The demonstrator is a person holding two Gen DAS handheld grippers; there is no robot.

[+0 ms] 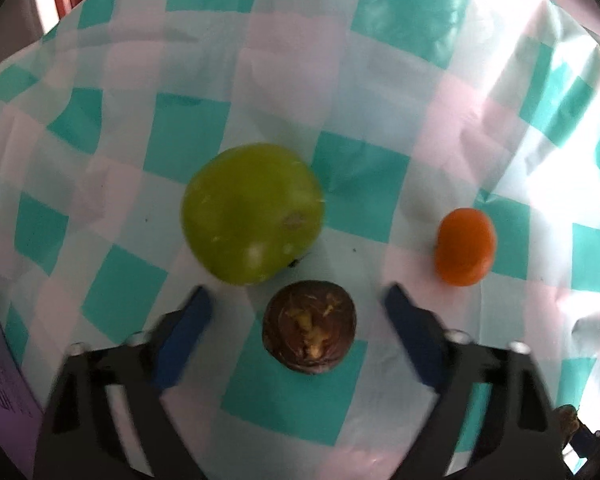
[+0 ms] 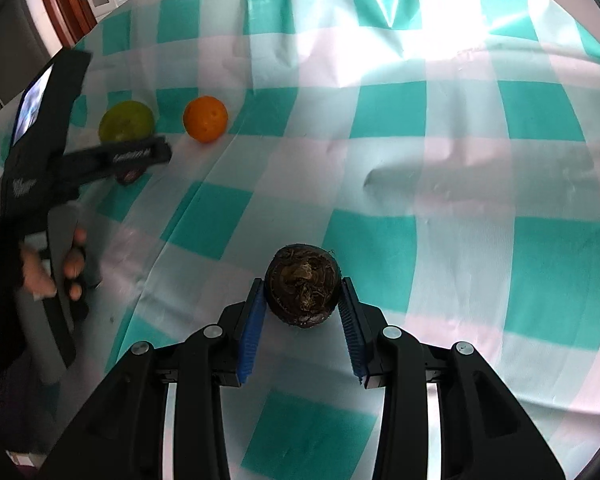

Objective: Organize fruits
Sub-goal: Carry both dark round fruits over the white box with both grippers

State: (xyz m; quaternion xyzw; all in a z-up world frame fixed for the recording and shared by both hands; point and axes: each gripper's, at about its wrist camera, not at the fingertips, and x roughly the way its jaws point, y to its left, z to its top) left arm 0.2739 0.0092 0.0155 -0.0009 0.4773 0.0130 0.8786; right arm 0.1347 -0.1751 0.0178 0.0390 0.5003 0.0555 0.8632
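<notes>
Brown, rough chestnuts are being gathered: the right gripper (image 2: 303, 294) pinches one chestnut (image 2: 302, 285); the left gripper (image 1: 298, 300) gapes around another (image 1: 309, 327), just before the green fruit (image 1: 252, 213). Next, probably, close left.

1. Left wrist view: a dark round fruit (image 1: 309, 327) lies on the tablecloth (image 1: 300, 80) between the spread fingers of the left gripper (image 1: 299, 294), touching neither.
2. An apple (image 1: 253, 213) lies just beyond that fruit, to its left.
3. An orange (image 1: 465, 252) lies well apart to the right.
4. Right wrist view: a second dark round fruit (image 2: 302, 291) sits between the fingers of the right gripper (image 2: 302, 282).
5. The left gripper is far left.
</notes>
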